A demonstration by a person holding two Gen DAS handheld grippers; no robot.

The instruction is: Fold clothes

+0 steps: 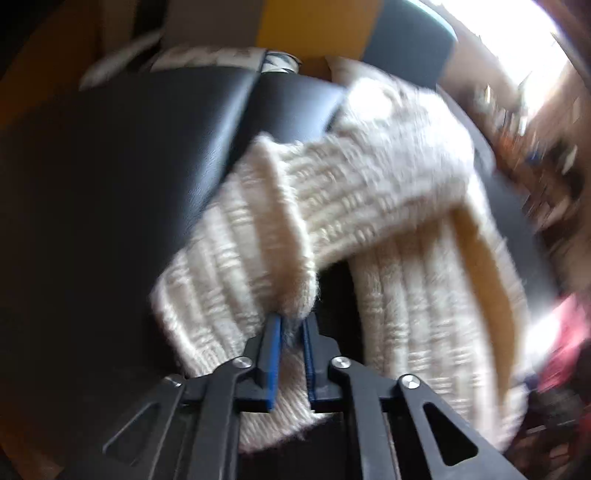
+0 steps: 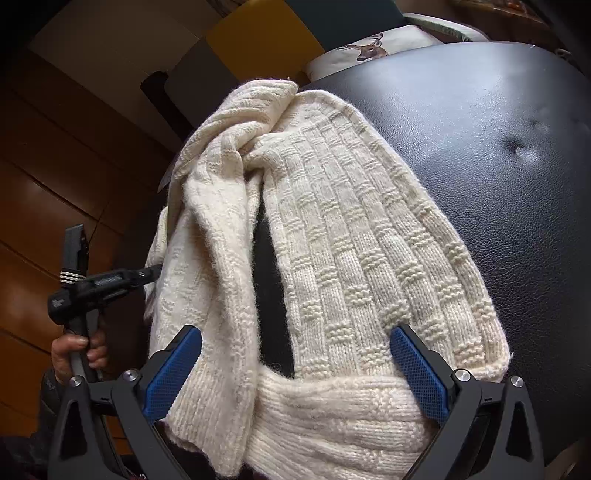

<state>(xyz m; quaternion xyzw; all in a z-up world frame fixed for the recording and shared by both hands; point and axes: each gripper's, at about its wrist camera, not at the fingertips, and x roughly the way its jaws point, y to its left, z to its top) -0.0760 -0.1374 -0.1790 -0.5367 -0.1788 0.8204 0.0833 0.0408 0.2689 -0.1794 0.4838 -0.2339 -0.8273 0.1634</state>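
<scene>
A cream knitted garment (image 2: pixel 354 236) lies bunched on a black leather seat (image 2: pixel 509 177), with one part draped over the seat's left edge. My right gripper (image 2: pixel 295 343) hangs open over the garment's near ribbed band, its blue pads (image 2: pixel 417 362) on either side and nothing pinched. In the left wrist view, my left gripper (image 1: pixel 291 325) is shut on a folded edge of the same garment (image 1: pixel 369 192), with wool squeezed between the blue pads (image 1: pixel 274 354). That view is blurred. The left gripper (image 2: pixel 110 282) also shows in the right wrist view, its tip buried in the hanging fabric.
A hand (image 2: pixel 79 350) holds the left gripper's handle over a brown wooden floor (image 2: pixel 55 192). A deer-print cushion (image 2: pixel 369 48) lies at the seat's far edge, with a yellow panel (image 2: pixel 266 33) behind it. Red and dark clutter (image 1: pixel 561 350) sits at the right.
</scene>
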